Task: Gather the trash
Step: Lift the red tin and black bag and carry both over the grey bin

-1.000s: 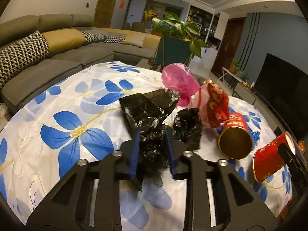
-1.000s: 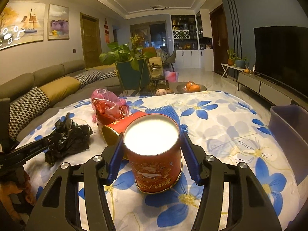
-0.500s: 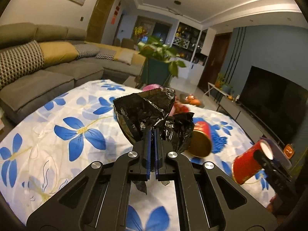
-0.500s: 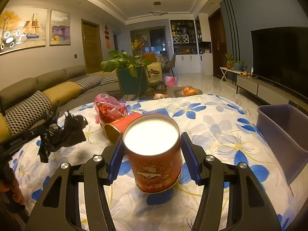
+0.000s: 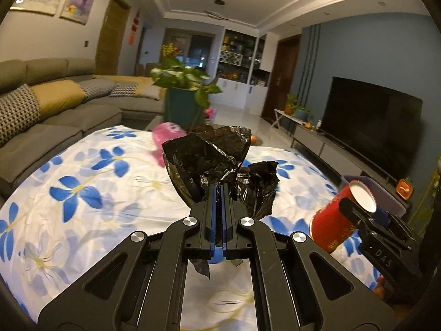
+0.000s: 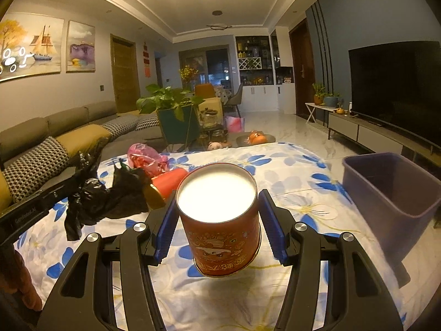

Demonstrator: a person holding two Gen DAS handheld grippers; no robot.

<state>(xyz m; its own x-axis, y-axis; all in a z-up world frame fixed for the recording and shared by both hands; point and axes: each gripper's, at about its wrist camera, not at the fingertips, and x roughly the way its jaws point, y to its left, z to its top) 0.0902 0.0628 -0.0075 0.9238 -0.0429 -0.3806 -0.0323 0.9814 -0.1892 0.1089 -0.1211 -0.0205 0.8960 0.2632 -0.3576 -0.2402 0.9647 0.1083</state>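
Note:
My left gripper (image 5: 219, 191) is shut on a crumpled black plastic bag (image 5: 204, 160), which hangs above the flowered tablecloth (image 5: 91, 193). The same bag (image 6: 110, 198) shows at the left of the right wrist view. My right gripper (image 6: 217, 204) is shut on an upright red can with a white top (image 6: 223, 231), held clear of the cloth. In the left wrist view that can (image 5: 333, 220) is at the right, tilted in the right gripper (image 5: 366, 211). A purple bin (image 6: 391, 187) stands past the table's right edge.
A pink plastic bag (image 6: 143, 157) and a red can lying on its side (image 6: 168, 182) rest on the far left of the table (image 6: 289, 171). A grey sofa (image 5: 55, 127) runs along the left, a potted plant (image 5: 184, 82) behind, a television (image 5: 372, 118) at the right.
The left jaws closed on the black bag and lifted it off the cloth. The right gripper rose with the red can and moved on; the purple bin now looks nearer.

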